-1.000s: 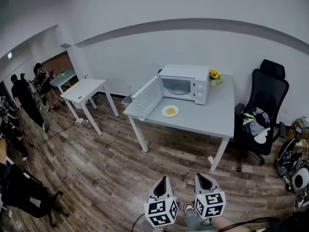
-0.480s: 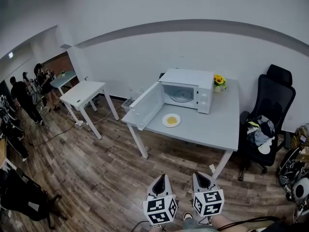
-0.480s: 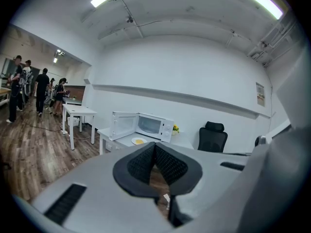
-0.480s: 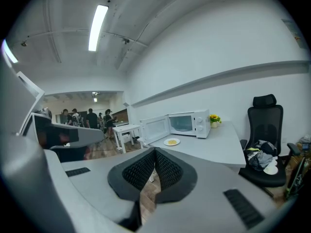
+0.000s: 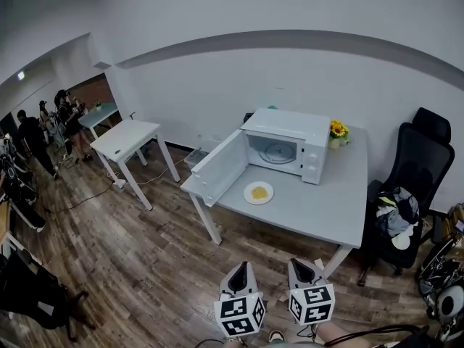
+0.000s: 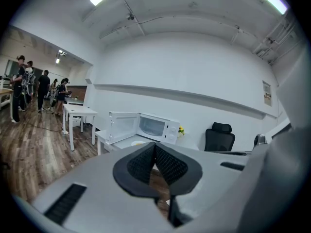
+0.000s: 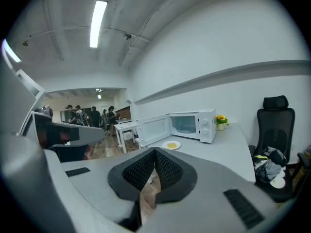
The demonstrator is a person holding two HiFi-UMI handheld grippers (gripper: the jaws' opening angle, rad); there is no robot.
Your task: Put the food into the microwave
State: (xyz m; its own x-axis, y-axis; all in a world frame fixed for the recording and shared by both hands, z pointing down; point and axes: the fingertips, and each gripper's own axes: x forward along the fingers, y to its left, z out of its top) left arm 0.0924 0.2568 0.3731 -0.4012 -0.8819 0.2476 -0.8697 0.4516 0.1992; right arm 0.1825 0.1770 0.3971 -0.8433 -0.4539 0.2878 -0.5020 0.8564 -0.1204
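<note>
Two clenched, empty tools, the left gripper (image 5: 241, 272) and right gripper (image 5: 302, 268), hang well short of the microwave (image 5: 287, 144). The plate of food (image 5: 259, 193) lies on the table just before the microwave, beside its open door (image 5: 217, 167). This is probably the approach step; next, one gripper must open and take the plate's rim.

Head view: set high, facing forward and steeply down, well back from the grey table (image 5: 319, 209); left gripper (image 5: 243, 267) and right gripper (image 5: 299, 262) at the lower edge. Gripper views: riding low behind own jaws, facing almost level, microwave (image 6: 154, 126) far ahead. Shared across all views: microwave, table, black office chair (image 7: 275, 125).
</note>
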